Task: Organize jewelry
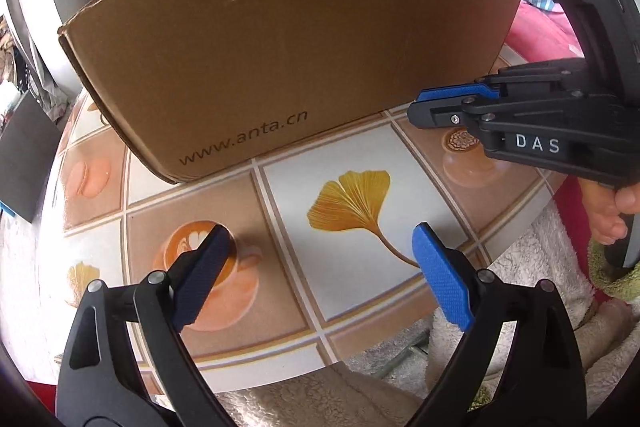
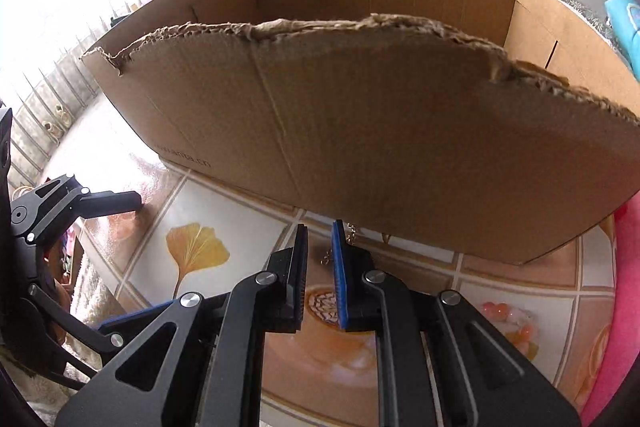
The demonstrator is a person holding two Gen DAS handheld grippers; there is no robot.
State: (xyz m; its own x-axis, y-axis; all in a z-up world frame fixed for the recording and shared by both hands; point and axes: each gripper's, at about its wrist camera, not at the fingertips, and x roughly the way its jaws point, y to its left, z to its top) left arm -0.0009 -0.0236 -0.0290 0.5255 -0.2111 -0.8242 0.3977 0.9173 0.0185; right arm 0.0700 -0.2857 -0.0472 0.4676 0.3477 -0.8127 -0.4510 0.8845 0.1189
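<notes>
the cardboard box (image 2: 400, 131) fills the upper half of the right wrist view, standing on the patterned tablecloth (image 1: 360, 155), open top, torn near edge. a thin gold chain (image 2: 348, 239) lies on the cloth at the foot of the box wall, lower centre of that view, just beyond the right gripper (image 2: 320, 239). its jaws are nearly together with a narrow gap; whether they pinch the chain cannot be told. the left gripper (image 1: 320, 247), lower centre of the left wrist view, stands wide apart over the ginkgo leaf print (image 1: 352, 207), holding nothing. judged step: start of a pick-up of the chain. the next move likely needs the right tips settled on the chain, then a lift over the torn edge.
</notes>
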